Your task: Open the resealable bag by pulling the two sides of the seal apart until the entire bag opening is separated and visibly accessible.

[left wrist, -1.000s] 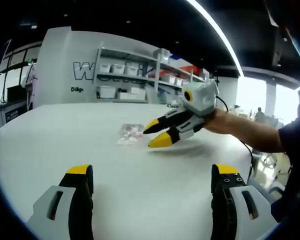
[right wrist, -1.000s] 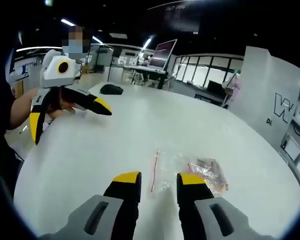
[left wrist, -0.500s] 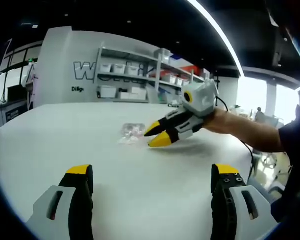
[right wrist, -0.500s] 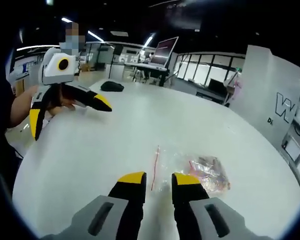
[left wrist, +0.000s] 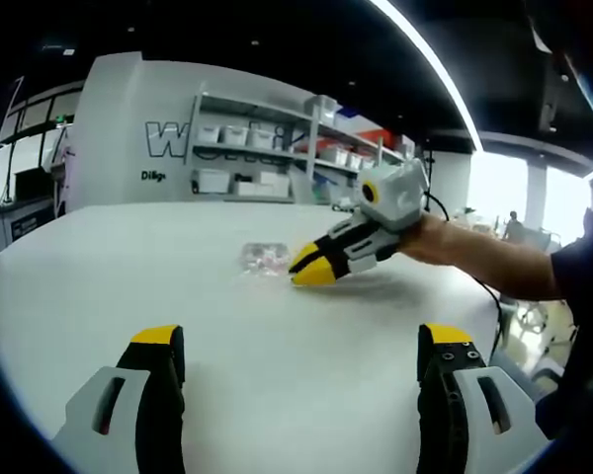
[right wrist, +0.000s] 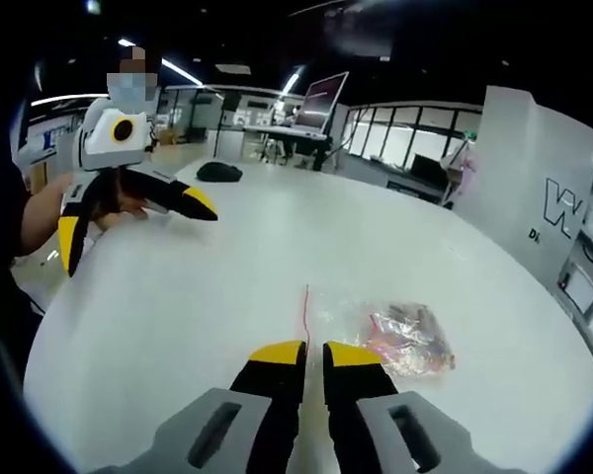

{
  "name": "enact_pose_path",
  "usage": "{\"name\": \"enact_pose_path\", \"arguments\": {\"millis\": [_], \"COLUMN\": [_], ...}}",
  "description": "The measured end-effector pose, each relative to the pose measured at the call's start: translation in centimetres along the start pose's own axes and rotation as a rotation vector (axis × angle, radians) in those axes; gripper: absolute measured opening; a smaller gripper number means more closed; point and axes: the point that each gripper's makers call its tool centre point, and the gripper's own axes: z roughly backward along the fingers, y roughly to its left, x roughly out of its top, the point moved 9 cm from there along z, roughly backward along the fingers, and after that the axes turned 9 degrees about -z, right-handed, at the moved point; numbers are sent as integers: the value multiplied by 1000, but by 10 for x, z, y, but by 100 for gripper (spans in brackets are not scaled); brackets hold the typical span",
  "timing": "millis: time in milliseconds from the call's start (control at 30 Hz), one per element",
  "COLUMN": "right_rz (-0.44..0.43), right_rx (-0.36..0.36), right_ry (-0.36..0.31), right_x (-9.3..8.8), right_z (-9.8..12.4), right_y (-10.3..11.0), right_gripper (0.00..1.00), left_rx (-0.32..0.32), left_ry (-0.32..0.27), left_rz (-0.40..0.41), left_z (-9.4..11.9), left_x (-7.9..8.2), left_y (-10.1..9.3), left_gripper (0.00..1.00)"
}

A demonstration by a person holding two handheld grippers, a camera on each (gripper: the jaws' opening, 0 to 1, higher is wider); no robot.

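Hovering low over the white table (left wrist: 99,286), the left gripper (left wrist: 301,341) holds its two yellow-tipped jaws spread wide with nothing between them; well ahead of it, in the left gripper view, the resealable bag (left wrist: 262,258) lies flat on the tabletop, and the right gripper (left wrist: 311,267) reaches in from the right with its tips brought together at the bag's near edge; beyond them stand white shelves (left wrist: 267,148) against the back wall; in the right gripper view, the left gripper (right wrist: 128,222) sits far off to the left of the right claw, open and idle, held by a person's hand (right wrist: 119,202), with a dark computer mouse (right wrist: 220,174) on the table behind it; directly ahead of the right gripper (right wrist: 312,351), its jaws are pressed nearly together with only a thin slit between them, and the bag's red seal strip (right wrist: 304,308) runs straight out from the tips; whether plastic is actually pinched there cannot be told; the bag's colourful contents (right wrist: 407,336) lie just right of and beyond the tips; judged from this, the seal looks unbroken, so at most one side is taken and the second grip and the pulling apart are all left to do.
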Motion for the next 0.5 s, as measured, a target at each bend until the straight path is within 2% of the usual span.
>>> {"name": "enact_pose_path", "arguments": {"millis": [500], "right_rz": [-1], "right_rx": [6], "right_ry": [-5], "right_x": [1], "right_z": [-1], "right_y": [2], "right_gripper": [0], "left_rx": [-1], "left_ry": [6], "left_rz": [-6], "left_z": [-1], "left_x": [0], "left_y": [0], "left_gripper": [97]}}
